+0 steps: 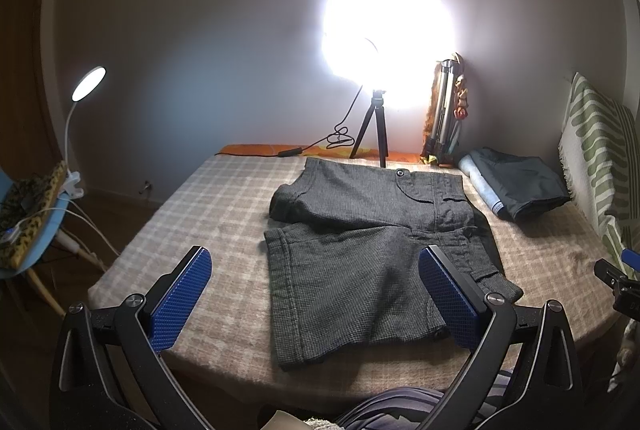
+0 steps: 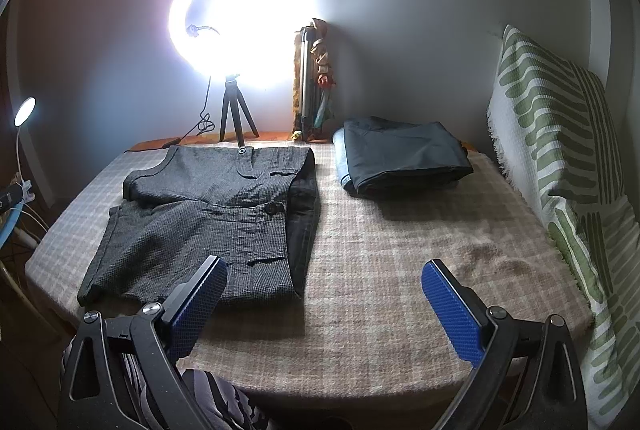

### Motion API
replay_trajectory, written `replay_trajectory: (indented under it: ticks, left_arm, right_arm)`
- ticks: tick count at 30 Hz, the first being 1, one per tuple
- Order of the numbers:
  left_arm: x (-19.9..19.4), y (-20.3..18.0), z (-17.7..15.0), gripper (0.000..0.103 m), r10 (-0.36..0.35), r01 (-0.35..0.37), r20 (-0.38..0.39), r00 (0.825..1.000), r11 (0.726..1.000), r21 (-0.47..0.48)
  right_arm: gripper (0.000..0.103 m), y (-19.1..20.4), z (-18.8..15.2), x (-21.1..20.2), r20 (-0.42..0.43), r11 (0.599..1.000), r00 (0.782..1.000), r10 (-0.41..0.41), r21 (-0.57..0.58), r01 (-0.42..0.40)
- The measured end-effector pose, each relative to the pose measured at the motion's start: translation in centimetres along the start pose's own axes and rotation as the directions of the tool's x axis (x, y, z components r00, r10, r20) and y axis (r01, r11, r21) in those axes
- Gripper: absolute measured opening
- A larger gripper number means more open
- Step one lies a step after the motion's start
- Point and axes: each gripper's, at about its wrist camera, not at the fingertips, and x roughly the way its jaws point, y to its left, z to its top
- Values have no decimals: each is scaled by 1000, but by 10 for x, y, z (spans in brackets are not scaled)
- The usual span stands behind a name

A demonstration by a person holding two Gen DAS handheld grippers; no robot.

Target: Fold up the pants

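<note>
Dark grey checked shorts (image 1: 360,242) lie spread flat on the plaid blanket (image 1: 208,214), waistband to the right, both legs pointing left. They also show in the right wrist view (image 2: 208,214), left of centre. My left gripper (image 1: 316,286) is open and empty, held above the near leg of the shorts. My right gripper (image 2: 324,294) is open and empty over bare blanket (image 2: 400,270), its left finger (image 2: 200,302) over the near right corner of the shorts. The right gripper's tip shows at the left wrist view's right edge (image 1: 618,282).
A pile of folded dark clothes (image 2: 400,154) lies at the back right. A bright ring light on a small tripod (image 2: 236,118) stands at the back edge. A green-patterned cushion (image 2: 560,150) lines the right side. A desk lamp (image 1: 88,86) and chair stand left.
</note>
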Motion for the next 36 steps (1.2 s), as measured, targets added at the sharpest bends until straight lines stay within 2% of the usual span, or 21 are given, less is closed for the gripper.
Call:
replay_trajectory:
  ticks: [36]
  left_arm:
    - [11,1,-5,103,2,-2,-21,1000,1000,-2]
  right_arm:
    - [99,-1,-2,8,-21,1000,1000,10,5,-10]
